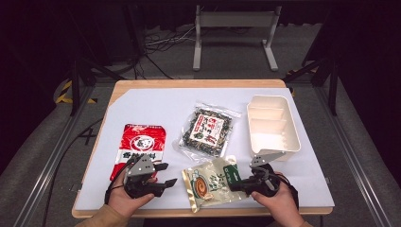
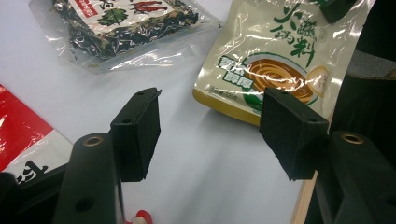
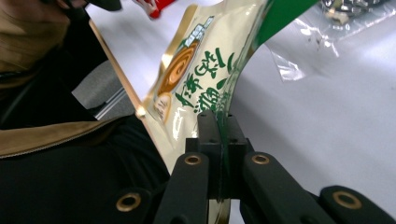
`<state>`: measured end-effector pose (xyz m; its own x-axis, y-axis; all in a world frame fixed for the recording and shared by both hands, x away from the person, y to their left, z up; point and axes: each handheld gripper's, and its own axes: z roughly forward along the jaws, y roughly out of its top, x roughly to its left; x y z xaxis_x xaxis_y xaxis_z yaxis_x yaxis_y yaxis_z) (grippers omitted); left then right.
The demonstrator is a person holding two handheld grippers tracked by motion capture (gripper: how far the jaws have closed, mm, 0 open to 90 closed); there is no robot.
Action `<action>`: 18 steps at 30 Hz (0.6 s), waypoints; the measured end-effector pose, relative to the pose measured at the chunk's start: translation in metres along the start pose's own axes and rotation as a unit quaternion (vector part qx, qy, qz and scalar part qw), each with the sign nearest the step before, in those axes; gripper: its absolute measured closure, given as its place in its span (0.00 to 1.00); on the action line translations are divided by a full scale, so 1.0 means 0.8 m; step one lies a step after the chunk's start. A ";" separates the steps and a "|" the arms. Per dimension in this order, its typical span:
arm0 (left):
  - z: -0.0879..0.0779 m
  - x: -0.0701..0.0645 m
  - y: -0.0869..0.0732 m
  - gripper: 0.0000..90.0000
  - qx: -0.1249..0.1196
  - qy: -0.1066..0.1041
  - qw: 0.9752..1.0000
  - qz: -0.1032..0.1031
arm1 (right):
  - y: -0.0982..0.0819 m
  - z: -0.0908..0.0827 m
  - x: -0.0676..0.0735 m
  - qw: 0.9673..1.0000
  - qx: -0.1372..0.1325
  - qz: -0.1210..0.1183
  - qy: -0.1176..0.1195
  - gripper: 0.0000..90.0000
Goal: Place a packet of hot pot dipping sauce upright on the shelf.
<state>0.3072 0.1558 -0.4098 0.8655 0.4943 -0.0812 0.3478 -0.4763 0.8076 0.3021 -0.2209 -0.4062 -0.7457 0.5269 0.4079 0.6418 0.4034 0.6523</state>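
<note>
- We see the right claw (image 1: 239,182) clamped on the cream pouch (image 1: 213,182) — jaws pinched flat on its green-topped edge, film sandwiched between the pads (image 3: 208,135) in the right gripper view.
- Cream pouch sits at the near edge of the surface (image 1: 156,101), just right of centre; the gripped side is raised off the white sheet, the far side hangs toward the person.
- Taking the cream pouch as landmark: the left claw (image 1: 166,174) is just left of it, apart from it, jaws wide with nothing between them — bare white sheet in the gap in the left gripper view.
- Clear bag of dark dried bits (image 1: 206,130) lies just behind the pouch, flat; their edges are close, contact we can't tell.
- Red-and-white packet (image 1: 139,144) is to the pouch's left and a bit behind, flat, partly under the left claw's top plate in the high view.
- White divided tray (image 1: 272,124) stands behind and to the pouch's right, well apart from it.
- Both hands rest at the near edge, either side of the pouch.
</note>
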 end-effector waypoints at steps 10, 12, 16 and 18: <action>-0.003 0.000 0.001 0.43 -0.003 0.007 1.000 0.005 | 0.014 -0.016 0.009 1.000 -0.006 -0.022 0.018 1.00; -0.004 0.000 0.001 0.43 -0.005 0.009 1.000 0.003 | 0.019 -0.021 0.012 0.999 -0.004 -0.028 0.022 1.00; -0.005 0.001 0.000 0.43 -0.006 0.010 1.000 0.001 | 0.028 -0.029 0.021 0.999 0.002 -0.050 0.013 1.00; -0.006 0.001 0.000 0.43 -0.006 0.010 1.000 0.001 | 0.033 -0.033 0.025 0.998 0.006 -0.059 0.007 1.00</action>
<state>0.3059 0.1594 -0.4072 0.8586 0.5081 -0.0685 0.3421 -0.4682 0.8147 0.2997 -0.2196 -0.3641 -0.8189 0.4645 0.3371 0.5510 0.4719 0.6882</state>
